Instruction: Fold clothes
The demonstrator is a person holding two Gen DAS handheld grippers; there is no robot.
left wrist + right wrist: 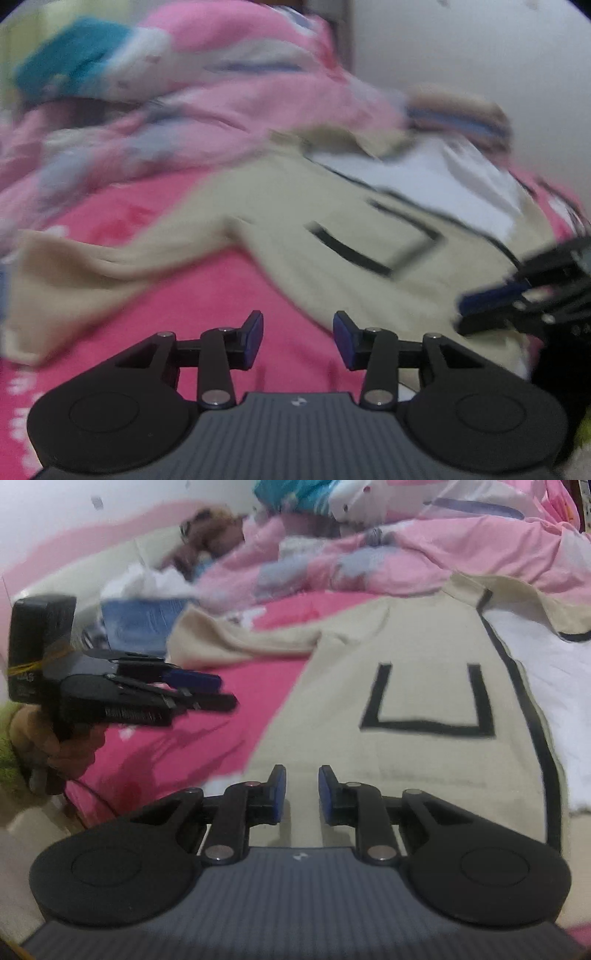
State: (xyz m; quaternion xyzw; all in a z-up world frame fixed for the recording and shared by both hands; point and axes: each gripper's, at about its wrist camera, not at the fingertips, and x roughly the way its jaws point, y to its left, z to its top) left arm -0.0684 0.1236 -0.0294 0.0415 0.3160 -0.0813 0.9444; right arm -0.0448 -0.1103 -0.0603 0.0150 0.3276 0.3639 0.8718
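Here the beige shirt (406, 686) lies spread on the pink bed (177, 746), one sleeve (85, 273) stretched out toward the crumpled quilt (229, 85). The left hand-held gripper (298, 339) hovers over bare sheet just beside the shirt's hem, jaws parted, nothing between them. The right hand-held gripper (302, 790) sits over the shirt's lower edge, jaws narrowly apart and empty, no cloth pinched.

Risk, judged from this: the left jaws may close on the sheet along with the hem, since both lie flush together, dragging bedding into the fold. The right's narrow gap could skim past the fabric. The loose sleeve may bunch if both corners lift unevenly.
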